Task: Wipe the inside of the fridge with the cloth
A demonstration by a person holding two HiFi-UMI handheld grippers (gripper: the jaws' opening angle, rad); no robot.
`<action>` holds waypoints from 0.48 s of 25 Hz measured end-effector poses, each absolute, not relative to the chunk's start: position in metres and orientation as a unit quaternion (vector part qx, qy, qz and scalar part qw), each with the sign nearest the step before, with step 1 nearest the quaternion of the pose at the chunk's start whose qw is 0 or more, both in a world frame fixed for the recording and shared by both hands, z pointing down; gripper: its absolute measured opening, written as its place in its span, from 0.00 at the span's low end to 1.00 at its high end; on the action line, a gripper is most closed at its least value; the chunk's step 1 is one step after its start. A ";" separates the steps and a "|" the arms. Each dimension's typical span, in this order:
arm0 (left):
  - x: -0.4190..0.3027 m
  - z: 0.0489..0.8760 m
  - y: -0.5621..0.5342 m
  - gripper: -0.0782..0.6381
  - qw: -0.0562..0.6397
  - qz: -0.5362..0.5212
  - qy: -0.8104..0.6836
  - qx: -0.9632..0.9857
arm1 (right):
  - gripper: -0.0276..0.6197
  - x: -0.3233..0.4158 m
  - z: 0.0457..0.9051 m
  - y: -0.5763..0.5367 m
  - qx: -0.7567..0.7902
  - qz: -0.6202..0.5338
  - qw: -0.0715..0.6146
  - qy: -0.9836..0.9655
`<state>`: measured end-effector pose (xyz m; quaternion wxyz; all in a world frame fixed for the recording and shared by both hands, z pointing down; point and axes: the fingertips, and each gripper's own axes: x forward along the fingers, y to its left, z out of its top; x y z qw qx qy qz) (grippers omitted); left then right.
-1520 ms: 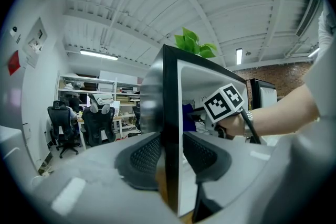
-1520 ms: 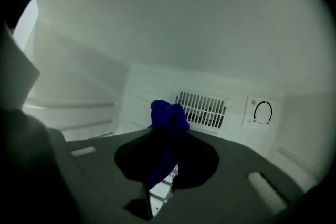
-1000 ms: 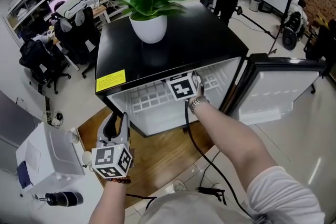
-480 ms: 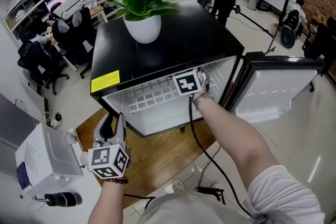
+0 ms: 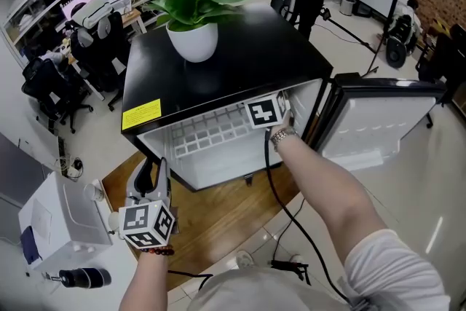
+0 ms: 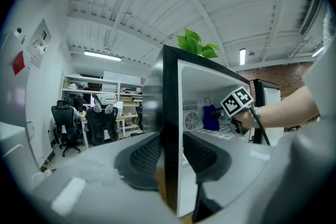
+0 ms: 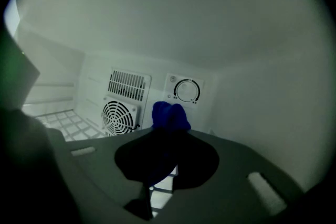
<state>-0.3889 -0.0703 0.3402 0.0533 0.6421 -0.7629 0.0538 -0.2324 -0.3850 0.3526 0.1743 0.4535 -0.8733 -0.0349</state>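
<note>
While the black fridge (image 5: 240, 62) stands with its door (image 5: 378, 124) swung wide to the right and a potted plant (image 5: 193, 0) on its top, the left gripper (image 6: 170, 150) is clamped on the front edge of the cabinet's left wall, one pad against the black outside and the other against the white inside. The right gripper (image 7: 168, 138) reaches into the white interior above the wire shelf (image 5: 211, 131). Its jaws are pinched nearly together on the blue cloth (image 7: 169, 115), which bunches up near the back wall, just right of the round fan grille (image 7: 119, 115) and below the dial (image 7: 187, 91).
</note>
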 end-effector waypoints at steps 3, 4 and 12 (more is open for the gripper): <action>-0.389 0.340 -0.071 0.29 0.054 0.054 -0.763 0.642 | 0.13 -0.225 0.351 -0.387 0.464 -0.035 0.179 -0.867; -0.389 0.340 -0.071 0.29 0.054 0.054 -0.763 0.642 | 0.13 -0.223 0.351 -0.387 0.468 -0.035 0.180 -0.865; -0.387 0.341 -0.070 0.29 0.054 0.051 -0.761 0.644 | 0.13 -0.225 0.343 -0.367 0.450 -0.043 0.162 -0.877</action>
